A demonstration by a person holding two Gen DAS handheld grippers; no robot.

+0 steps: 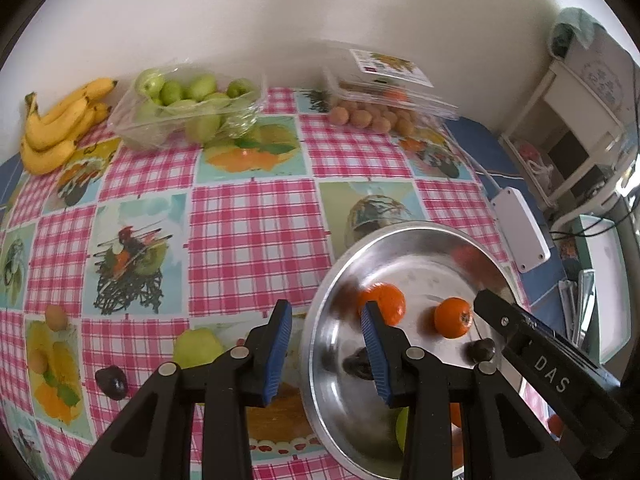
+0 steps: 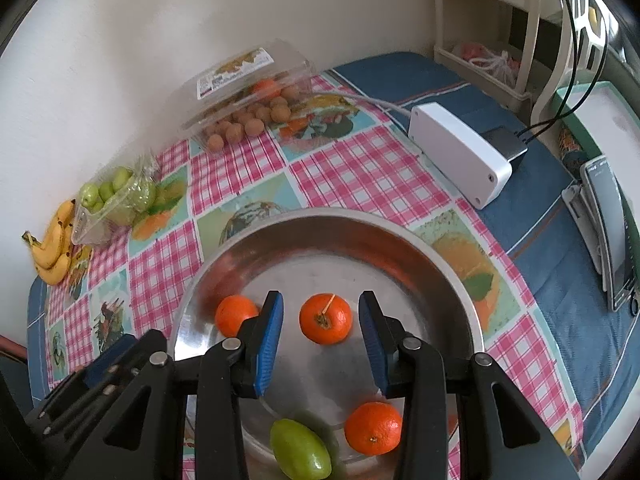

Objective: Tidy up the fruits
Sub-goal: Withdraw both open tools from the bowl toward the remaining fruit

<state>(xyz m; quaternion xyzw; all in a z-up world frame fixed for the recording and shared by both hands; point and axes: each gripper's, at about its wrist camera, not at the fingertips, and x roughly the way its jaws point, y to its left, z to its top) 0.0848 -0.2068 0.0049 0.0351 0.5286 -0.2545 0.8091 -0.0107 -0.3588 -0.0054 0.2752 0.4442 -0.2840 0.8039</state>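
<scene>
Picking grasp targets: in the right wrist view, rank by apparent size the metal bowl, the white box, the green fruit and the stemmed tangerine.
1. metal bowl
2. white box
3. green fruit and stemmed tangerine: look alike; the fruit is nearer the camera, so unranked.

You saw one legible marking: the white capital letters "DAS", printed along the black body of the right gripper (image 1: 556,374) where it reached into the left wrist view. The clear plastic clamshell of small tan fruits (image 2: 248,92) carried a printed label (image 2: 234,72) with coloured pictures and lines of small type, but you could not read any of its words in either view. The pale box on the shelf (image 1: 600,76) showed faint print, also too blurred to read.
</scene>
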